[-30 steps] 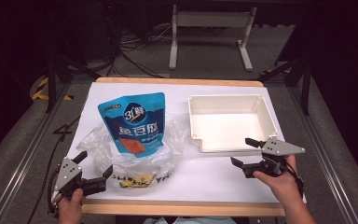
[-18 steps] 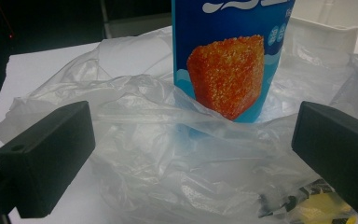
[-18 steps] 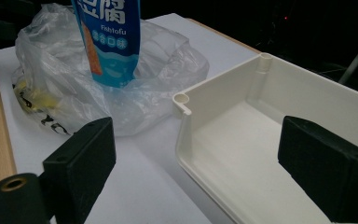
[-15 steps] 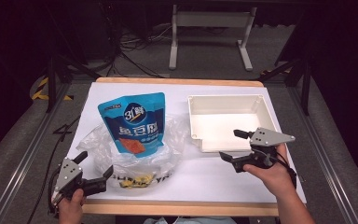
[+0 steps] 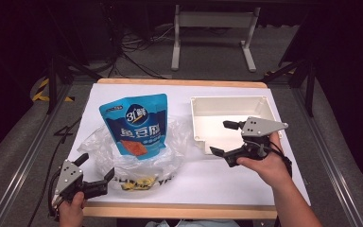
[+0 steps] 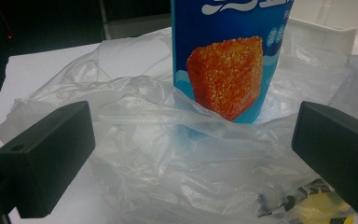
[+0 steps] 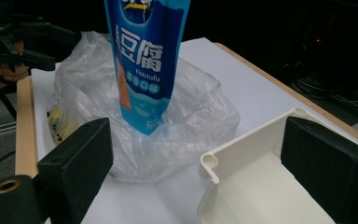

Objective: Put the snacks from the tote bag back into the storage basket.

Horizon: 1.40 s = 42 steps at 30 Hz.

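Figure: approach stage, judged from the layout. Your left gripper (image 5: 94, 174) sat at the lower left of the high view, jaws spread and empty, aimed at the near edge of the clear plastic bag (image 5: 137, 158). Your right gripper (image 5: 228, 139), right of centre, also had its jaws apart and held nothing; it hung over the near left corner of the white tray (image 5: 196, 124). The blue tofu pouch (image 5: 136, 124) stood upright inside the bag, centre left.

The next move probably called for pinching the bag film or the pouch. Room was open on the white table sheet (image 5: 217, 177) between bag and tray. You had to mind the tray's rim corner and the wooden front edge (image 5: 179, 210).
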{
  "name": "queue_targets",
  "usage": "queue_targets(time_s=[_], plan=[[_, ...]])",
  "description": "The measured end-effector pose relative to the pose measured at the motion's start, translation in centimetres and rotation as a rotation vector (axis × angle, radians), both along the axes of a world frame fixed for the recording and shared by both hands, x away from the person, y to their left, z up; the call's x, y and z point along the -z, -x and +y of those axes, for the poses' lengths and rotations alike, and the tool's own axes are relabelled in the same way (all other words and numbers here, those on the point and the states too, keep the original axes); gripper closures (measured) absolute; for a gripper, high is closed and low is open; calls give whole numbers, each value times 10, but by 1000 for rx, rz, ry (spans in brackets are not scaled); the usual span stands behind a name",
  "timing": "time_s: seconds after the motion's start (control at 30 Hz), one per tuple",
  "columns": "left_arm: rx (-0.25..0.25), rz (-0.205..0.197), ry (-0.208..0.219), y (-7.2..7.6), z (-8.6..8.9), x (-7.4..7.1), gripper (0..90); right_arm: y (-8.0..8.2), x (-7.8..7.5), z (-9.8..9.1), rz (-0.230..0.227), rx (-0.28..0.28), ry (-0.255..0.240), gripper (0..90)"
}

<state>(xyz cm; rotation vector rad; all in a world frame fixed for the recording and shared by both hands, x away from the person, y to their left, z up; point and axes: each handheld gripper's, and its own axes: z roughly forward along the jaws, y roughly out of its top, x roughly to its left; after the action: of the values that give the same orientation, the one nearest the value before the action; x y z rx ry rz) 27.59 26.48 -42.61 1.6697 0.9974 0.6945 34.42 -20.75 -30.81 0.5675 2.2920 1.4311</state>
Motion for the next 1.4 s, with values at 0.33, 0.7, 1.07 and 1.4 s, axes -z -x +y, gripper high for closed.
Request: queue_targets(time_s=[0.33,0.7,1.07,1.4], plan=[[-2,3,-2,0,0,0,2,-12,-11,14,-5,-64,-11,96],[-10,9,0,2,2,0,2,-27,-20,38,-9,-87,-24,87],[-17,0,6,4,5,1,2,-51,-25,66,-10,-121,-11,66],[-5,4,0,1,3,0,2,-72,-26,88,7,-132,-23,51]])
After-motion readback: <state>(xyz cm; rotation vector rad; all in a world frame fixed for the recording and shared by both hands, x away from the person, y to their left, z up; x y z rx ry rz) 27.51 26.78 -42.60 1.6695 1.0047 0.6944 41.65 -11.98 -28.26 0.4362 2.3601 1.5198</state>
